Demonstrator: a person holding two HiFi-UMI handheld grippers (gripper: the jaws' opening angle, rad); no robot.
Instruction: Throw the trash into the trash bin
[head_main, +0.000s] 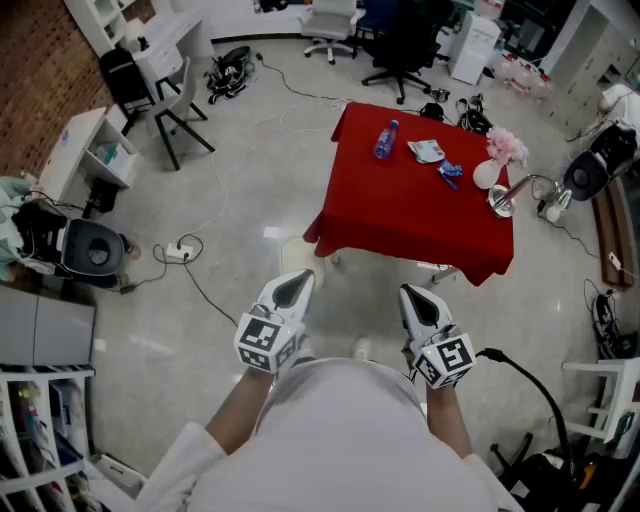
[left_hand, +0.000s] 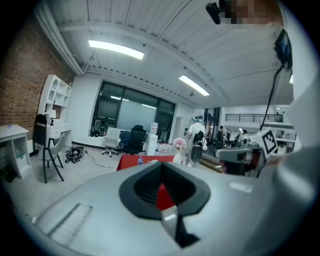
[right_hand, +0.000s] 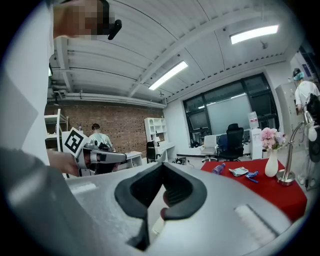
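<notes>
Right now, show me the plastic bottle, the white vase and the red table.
plastic bottle (head_main: 386, 139): head view, middle of its body.
white vase (head_main: 486, 175): head view, its belly.
red table (head_main: 400, 215): head view, bare cloth near the centre.

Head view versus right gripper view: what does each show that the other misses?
Only the head view: the dark round bin on the floor at left and the white power strip near it. Only the right gripper view: the ceiling lights, the brick wall and a person in front of it. Both: the red table with its bottle and vase of pink flowers, and the left gripper.
</notes>
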